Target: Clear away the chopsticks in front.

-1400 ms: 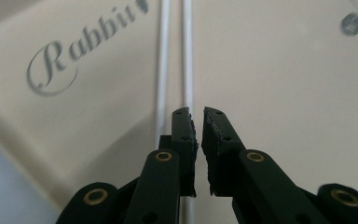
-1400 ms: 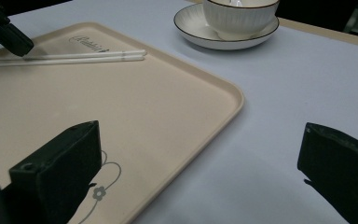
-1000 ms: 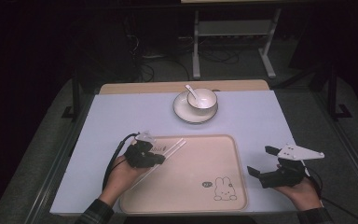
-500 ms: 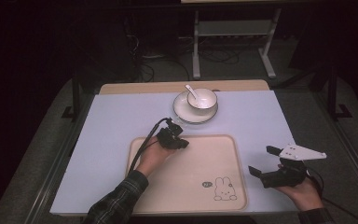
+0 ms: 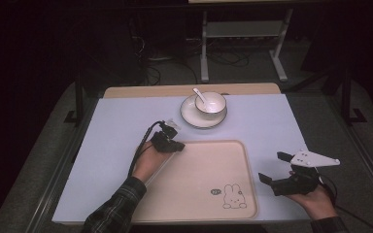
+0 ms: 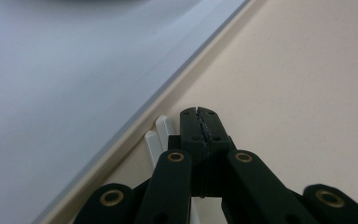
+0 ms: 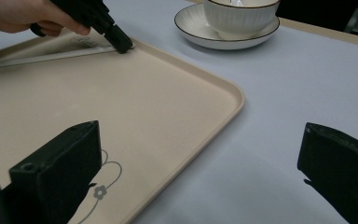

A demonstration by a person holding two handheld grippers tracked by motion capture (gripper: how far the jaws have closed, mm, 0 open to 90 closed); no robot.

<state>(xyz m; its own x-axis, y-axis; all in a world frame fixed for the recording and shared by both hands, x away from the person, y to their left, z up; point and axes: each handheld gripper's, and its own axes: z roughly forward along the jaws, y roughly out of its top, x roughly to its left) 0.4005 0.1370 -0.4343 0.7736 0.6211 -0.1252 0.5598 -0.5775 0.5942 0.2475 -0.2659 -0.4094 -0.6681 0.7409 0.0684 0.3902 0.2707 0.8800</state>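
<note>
My left gripper (image 5: 178,145) (image 6: 199,112) is shut, its tip down at the far left corner of the beige tray (image 5: 245,160). Two white chopsticks (image 6: 158,135) lie on the tray along its left rim, their tips just beside and under the closed jaws; the pads meet with nothing between them. In the right gripper view the left gripper (image 7: 121,44) touches the end of a chopstick (image 7: 51,57). My right gripper (image 5: 273,166) (image 7: 200,172) stands wide open, holding nothing, off the tray's right edge.
A white bowl (image 5: 211,102) with a spoon (image 5: 199,94) in it sits on a saucer (image 5: 194,120) beyond the tray. The tray (image 7: 168,93) carries a rabbit drawing (image 5: 233,196) at its near right. A pale blue cloth (image 5: 116,131) covers the table.
My left hand has moved forward and right along the tray's left rim to its far corner, sinking a little. The right gripper has stayed where it was.
</note>
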